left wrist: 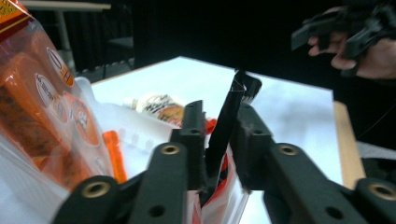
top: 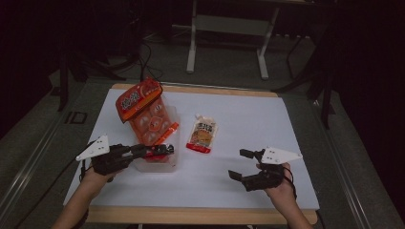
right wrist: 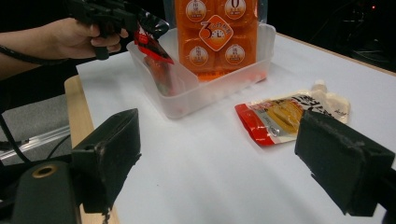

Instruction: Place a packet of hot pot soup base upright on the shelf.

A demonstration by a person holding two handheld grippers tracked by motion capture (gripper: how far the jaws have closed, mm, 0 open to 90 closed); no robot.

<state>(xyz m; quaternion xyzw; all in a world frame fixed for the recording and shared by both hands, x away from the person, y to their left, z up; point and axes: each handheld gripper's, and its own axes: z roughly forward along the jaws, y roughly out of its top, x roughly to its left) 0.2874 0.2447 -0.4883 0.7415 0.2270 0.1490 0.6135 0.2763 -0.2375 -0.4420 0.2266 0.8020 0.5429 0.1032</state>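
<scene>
The left gripper pinches a dark red-edged packet over the near end of the clear tub, left of centre, jaws nearly pressed together around it. The right gripper rests spread and empty at near right. Recommended: lower the packet beside the orange bag before releasing, so it drops inside the wall.

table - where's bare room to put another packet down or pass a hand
Free: the white table right of the spouted pouch up to the far edge, and the near strip between the clear bin and the right gripper. Crowded: the left side, where the left gripper holds a red packet over the bin beside the tall orange pack.
</scene>
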